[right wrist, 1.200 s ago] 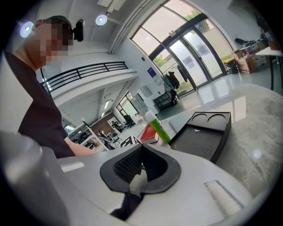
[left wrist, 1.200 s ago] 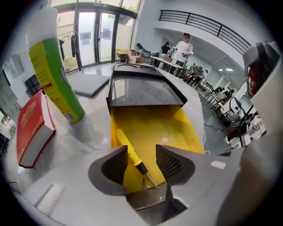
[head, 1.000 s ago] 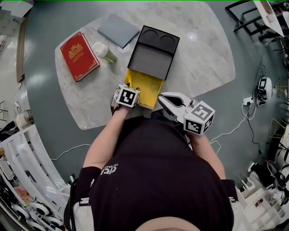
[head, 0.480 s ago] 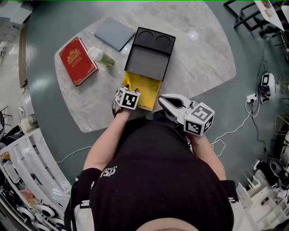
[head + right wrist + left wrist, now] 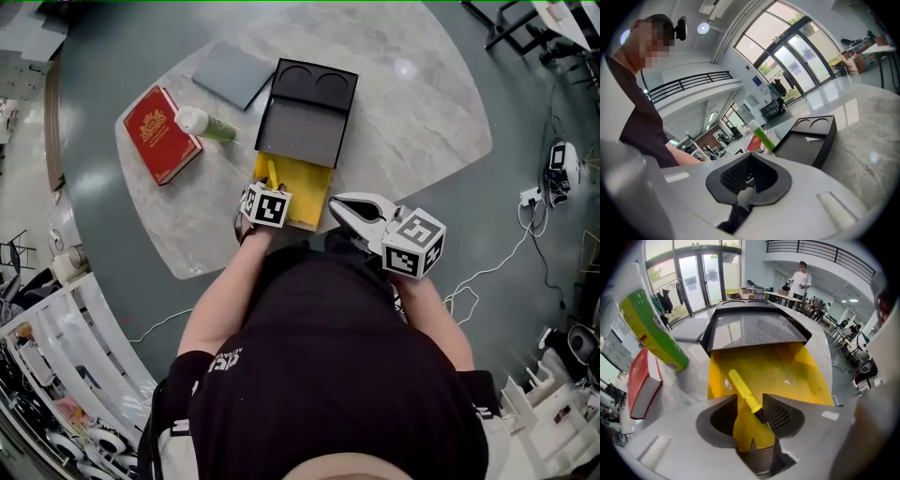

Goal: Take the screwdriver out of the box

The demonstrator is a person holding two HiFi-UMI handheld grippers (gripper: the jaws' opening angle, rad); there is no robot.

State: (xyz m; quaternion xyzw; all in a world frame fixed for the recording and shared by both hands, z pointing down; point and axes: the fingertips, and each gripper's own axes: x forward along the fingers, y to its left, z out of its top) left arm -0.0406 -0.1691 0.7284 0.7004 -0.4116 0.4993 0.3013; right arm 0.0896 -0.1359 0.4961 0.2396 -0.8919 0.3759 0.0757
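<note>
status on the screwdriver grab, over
Left gripper jaws just closing around screwdriver, not clamped yet. Right gripper shut, empty. Tool lies in open yellow drawer, nothing blocking.

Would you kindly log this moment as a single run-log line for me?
phase: grasp approach | left gripper: open, jaws just closing around screwdriver in yellow drawer | right gripper: shut, empty

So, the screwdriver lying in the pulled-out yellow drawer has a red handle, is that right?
Not quite: the screwdriver has a yellow handle, not a red one. The left gripper view shows it lying in the pulled-out yellow drawer.
</note>
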